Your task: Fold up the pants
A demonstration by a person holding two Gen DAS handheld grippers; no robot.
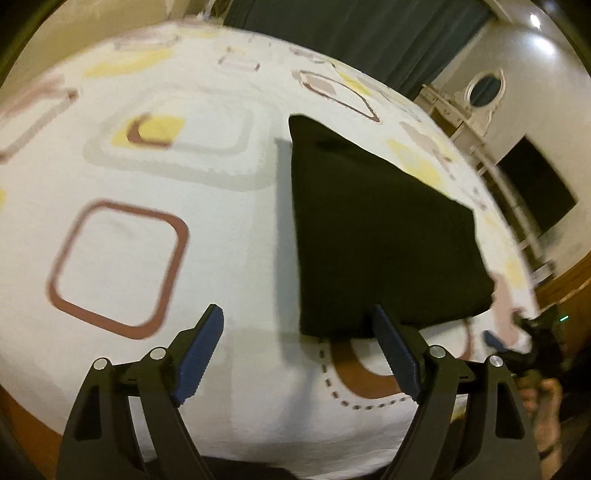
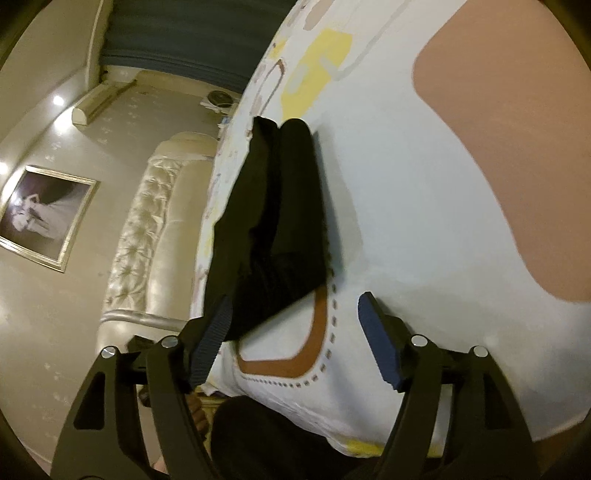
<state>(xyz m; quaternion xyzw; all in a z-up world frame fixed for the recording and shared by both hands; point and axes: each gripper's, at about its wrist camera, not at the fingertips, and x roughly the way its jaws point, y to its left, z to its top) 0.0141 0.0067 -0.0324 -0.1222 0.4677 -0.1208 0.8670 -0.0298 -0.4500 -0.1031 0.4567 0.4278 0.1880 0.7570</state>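
From the left wrist: black pants (image 1: 384, 236) folded into a flat, thick packet, lying on the patterned bedspread (image 1: 155, 266); left gripper (image 1: 299, 350) just short of the packet's near edge, jaws wide apart, nothing between them, its inner blue pad overlapping that edge in the picture, contact hard to judge through the blur. Beyond the pants, a dark green curtain (image 1: 354, 33), a white dresser with an oval mirror (image 1: 484, 88) and a dark screen (image 1: 535, 184) on the wall. Only here: the other tool's blue pad peeking in beside the packet's near corner. From the right wrist: the same pants (image 2: 273, 229) seen edge-on, stacked layers showing; right gripper (image 2: 295, 332) near the packet's end, jaws parted and empty, one pad right against the cloth. Only here: beside the pants, a tufted cream headboard (image 2: 147, 229) and a framed picture (image 2: 40, 214).
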